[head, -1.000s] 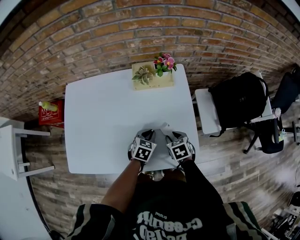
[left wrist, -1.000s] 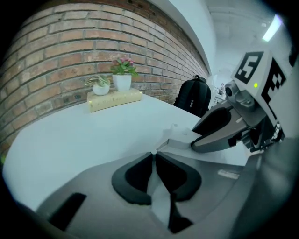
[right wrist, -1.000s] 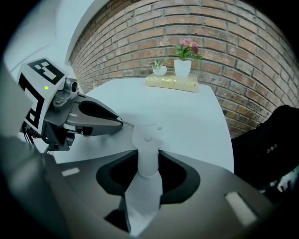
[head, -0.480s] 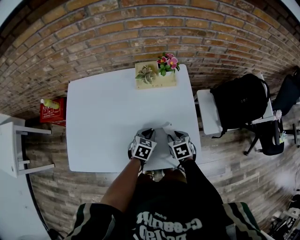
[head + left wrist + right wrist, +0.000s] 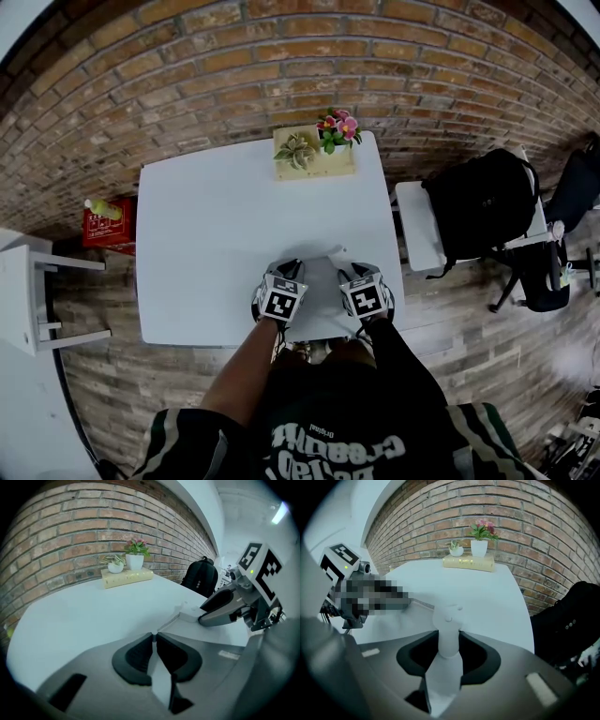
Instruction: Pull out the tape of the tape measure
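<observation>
The white tape measure case (image 5: 448,620) sits between the pads of my right gripper (image 5: 449,641), which is shut on it just above the white table (image 5: 216,234). A thin strip of tape (image 5: 423,603) runs from the case leftward to my left gripper (image 5: 153,637). That gripper's jaws are pinched almost together on the tape end (image 5: 168,624). In the left gripper view the case (image 5: 191,616) shows at the right gripper's fingertips. In the head view both grippers, left (image 5: 293,270) and right (image 5: 345,272), sit side by side near the table's front edge.
A thick book carrying two potted plants (image 5: 314,155) lies at the table's far edge against the brick wall. A black backpack (image 5: 478,202) rests on a white chair to the right. A red box (image 5: 103,225) and a white stool (image 5: 28,300) stand at the left.
The left gripper has drifted slightly left, away from the right one, so the gap between them is a little wider. Both grips are unchanged.
</observation>
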A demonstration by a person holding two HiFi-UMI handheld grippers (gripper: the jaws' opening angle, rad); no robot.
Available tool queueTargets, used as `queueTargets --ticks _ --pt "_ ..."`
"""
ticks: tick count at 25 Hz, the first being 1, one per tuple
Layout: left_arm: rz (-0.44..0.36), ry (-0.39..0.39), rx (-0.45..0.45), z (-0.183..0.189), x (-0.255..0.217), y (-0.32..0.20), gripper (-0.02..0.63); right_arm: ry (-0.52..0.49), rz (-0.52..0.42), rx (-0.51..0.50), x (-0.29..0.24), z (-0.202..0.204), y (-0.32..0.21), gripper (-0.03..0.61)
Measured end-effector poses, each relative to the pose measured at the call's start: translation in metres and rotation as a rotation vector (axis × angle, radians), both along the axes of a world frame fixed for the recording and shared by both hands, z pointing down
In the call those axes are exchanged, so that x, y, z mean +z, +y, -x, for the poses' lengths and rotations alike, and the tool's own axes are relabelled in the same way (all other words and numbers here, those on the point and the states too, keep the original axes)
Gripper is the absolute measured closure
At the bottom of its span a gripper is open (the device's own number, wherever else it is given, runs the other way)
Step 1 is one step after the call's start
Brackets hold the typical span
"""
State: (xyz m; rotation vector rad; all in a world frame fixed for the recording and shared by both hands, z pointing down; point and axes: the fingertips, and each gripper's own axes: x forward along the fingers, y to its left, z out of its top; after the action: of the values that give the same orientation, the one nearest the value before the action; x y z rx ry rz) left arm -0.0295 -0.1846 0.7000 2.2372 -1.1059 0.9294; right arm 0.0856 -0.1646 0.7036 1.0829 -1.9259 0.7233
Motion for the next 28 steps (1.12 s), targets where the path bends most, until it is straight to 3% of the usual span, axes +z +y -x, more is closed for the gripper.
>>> queueTargets --ticks 15,28 --pt "-0.024 -0.019 0.008 0.015 -0.005 0.003 0.577 0.005 -0.005 0.017 0.000 0.002 0.002 0.430" --pt "-0.030 -0.022 -0.048 0.039 -0.009 0.003 0.577 0.006 0.002 0.029 -0.005 0.002 0.012 0.431"
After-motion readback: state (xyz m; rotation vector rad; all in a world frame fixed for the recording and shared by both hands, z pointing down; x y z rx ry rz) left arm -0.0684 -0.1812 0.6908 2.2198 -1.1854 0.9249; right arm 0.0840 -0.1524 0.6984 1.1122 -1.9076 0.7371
